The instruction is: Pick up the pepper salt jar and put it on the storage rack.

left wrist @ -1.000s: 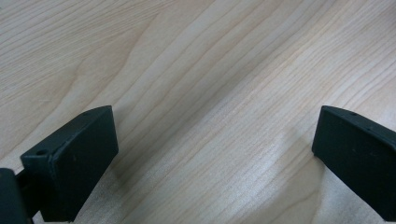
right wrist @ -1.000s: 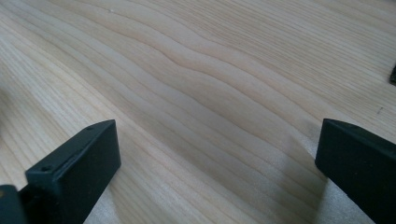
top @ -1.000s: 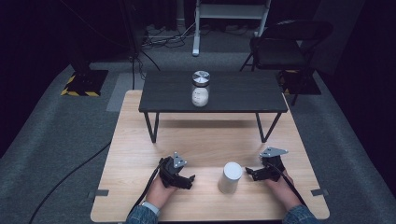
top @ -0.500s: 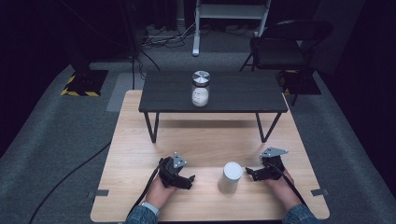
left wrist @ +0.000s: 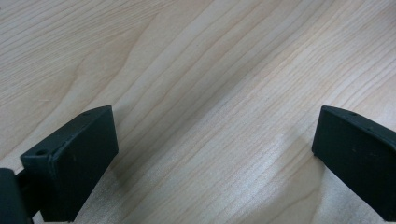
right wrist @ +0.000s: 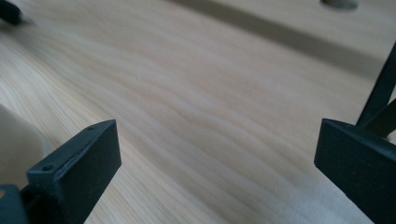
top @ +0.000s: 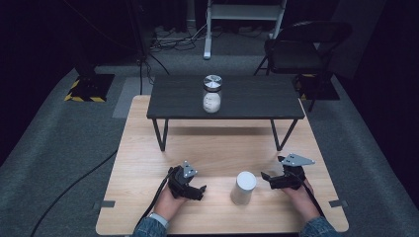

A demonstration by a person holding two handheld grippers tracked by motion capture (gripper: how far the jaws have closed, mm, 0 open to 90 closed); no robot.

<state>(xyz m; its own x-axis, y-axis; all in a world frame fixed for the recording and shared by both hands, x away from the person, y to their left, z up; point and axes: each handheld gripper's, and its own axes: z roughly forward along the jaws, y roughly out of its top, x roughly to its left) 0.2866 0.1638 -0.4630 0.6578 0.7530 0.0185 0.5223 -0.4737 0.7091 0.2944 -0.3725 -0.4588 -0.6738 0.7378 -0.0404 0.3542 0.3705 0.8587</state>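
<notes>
A white paper cup (top: 244, 187) stands upside down on the wooden table (top: 222, 148), between my two grippers. My left gripper (top: 197, 191) rests low on the wood to the cup's left, jaws wide apart over bare wood (left wrist: 210, 116). To the cup's right, my right gripper (top: 267, 178) points left at the cup, a short gap away, also open with nothing between its jaws; the cup's pale side (right wrist: 18, 144) edges into the right gripper view at the left. A glass jar (top: 212, 94) with a metal lid and white contents stands on the small black table (top: 257, 101) farther back.
The black table's thin legs (top: 160, 133) stand on the wooden top; one leg (right wrist: 380, 88) rises at the right of the right gripper view. A black chair (top: 301, 49) is behind on the grey carpet. A cable (top: 74, 182) runs across the floor at left.
My right gripper has edged slightly left toward the cup. The left gripper, cup and jar hold their places.
</notes>
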